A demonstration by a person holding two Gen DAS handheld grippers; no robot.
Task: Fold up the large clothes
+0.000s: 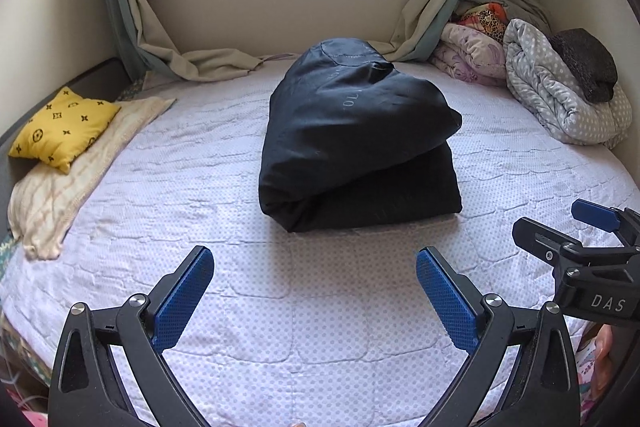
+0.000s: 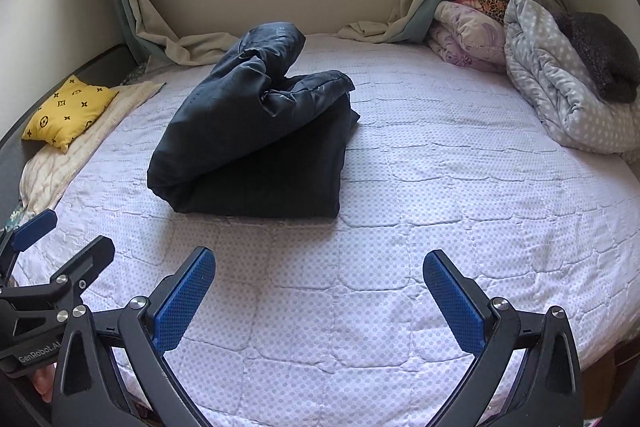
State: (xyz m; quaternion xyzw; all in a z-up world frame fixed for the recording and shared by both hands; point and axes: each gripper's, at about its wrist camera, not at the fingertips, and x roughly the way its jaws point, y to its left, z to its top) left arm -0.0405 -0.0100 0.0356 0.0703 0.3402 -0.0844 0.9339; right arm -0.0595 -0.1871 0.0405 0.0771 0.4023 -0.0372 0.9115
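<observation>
Both grippers hovered empty above the near edge of the bed [image 1: 320, 307], jaws spread wide. Seen from its own camera, the left gripper [image 1: 315, 294] pointed straight at a black padded jacket [image 1: 356, 143], which lay ahead of it in the middle of the mattress, well apart from its fingertips. From the right gripper [image 2: 319, 297], the same jacket [image 2: 256, 147] sat ahead and to the left.

The jacket was already doubled into a thick bundle, its upper layer puffing up and slanting rather than lying flat. By the look of it, folding was nearly finished; the next move would likely call for pressing the top layer down or squaring its edges, with both grippers reaching forward.

Nothing lay between the grippers and the jacket. Far left of the left gripper rested a yellow patterned cushion [image 1: 64, 129] on a cream blanket [image 1: 72, 183]. Far right, against the wall, sat a heap of quilts [image 1: 560, 95]. Curtains [image 1: 160, 39] hung beyond.
</observation>
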